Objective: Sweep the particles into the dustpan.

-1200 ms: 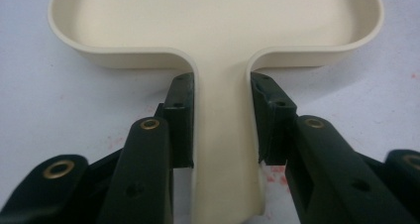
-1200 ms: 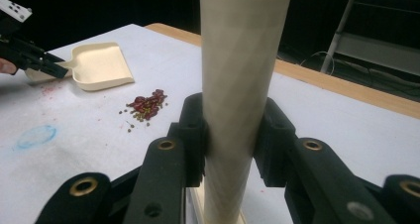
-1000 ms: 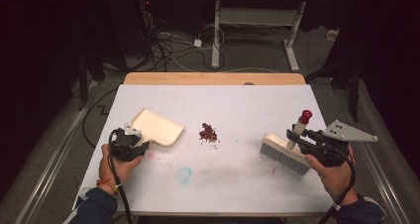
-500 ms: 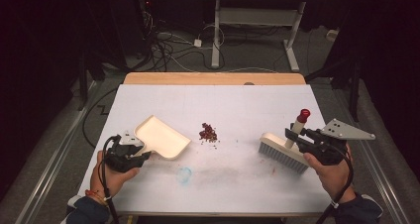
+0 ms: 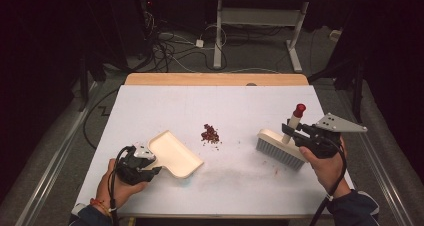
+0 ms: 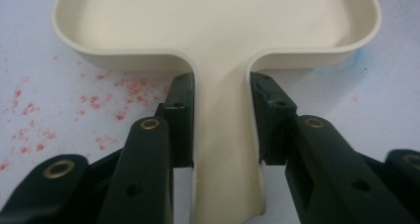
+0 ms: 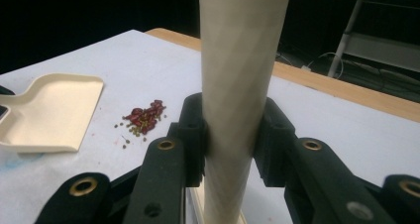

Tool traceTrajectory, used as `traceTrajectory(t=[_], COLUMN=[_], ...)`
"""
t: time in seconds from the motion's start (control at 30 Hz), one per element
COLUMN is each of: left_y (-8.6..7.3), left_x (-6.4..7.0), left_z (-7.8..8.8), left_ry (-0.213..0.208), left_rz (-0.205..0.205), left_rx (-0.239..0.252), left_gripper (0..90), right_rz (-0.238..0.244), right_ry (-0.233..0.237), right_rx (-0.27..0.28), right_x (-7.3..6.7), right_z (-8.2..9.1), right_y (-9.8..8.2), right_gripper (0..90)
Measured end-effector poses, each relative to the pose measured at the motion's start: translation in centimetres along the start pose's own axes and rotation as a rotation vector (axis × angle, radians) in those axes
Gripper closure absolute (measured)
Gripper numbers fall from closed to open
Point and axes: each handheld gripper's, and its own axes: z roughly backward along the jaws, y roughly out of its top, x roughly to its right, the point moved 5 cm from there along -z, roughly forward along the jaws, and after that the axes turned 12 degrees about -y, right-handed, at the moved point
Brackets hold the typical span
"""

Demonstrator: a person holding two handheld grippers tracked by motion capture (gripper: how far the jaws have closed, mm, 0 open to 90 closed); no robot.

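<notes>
A cream dustpan (image 5: pixel 175 153) lies on the white table, left of centre, its mouth toward the right. My left gripper (image 5: pixel 146 163) is shut on the dustpan's handle (image 6: pixel 225 135), with a black pad on each side of it. A small pile of red and green bits (image 5: pixel 210 134) sits mid-table, between pan and brush. The cream hand brush (image 5: pixel 280 147) stands bristles-down at the right. My right gripper (image 5: pixel 292 131) is shut on its upright, red-tipped handle (image 7: pixel 237 85). From the right gripper view the pile (image 7: pixel 143 119) and dustpan (image 7: pixel 49 112) lie to the left.
Red specks and a faint blue smudge (image 6: pixel 354 60) mark the table sheet around the dustpan. A wooden strip (image 5: pixel 215 79) edges the table's far side. Beyond it are cables and a desk frame (image 5: pixel 255 31) on the floor.
The left gripper has carried the dustpan rightward and toward the table's near edge, closer to the pile. The right gripper and brush have stayed in place.
</notes>
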Motion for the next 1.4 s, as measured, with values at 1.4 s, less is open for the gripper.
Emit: traceTrajectory(t=[1.4], left_y=[2.1], left_x=[1.5], left_z=[-2.8], left_ry=[0.002], left_rz=[0.006], left_rx=[-0.04], left_gripper=[64.1], right_rz=[0.165], right_ry=[0.029], right_rx=[0.009], right_x=[-14.2], right_z=[-16.4], right_y=[5.0], right_gripper=[68.9])
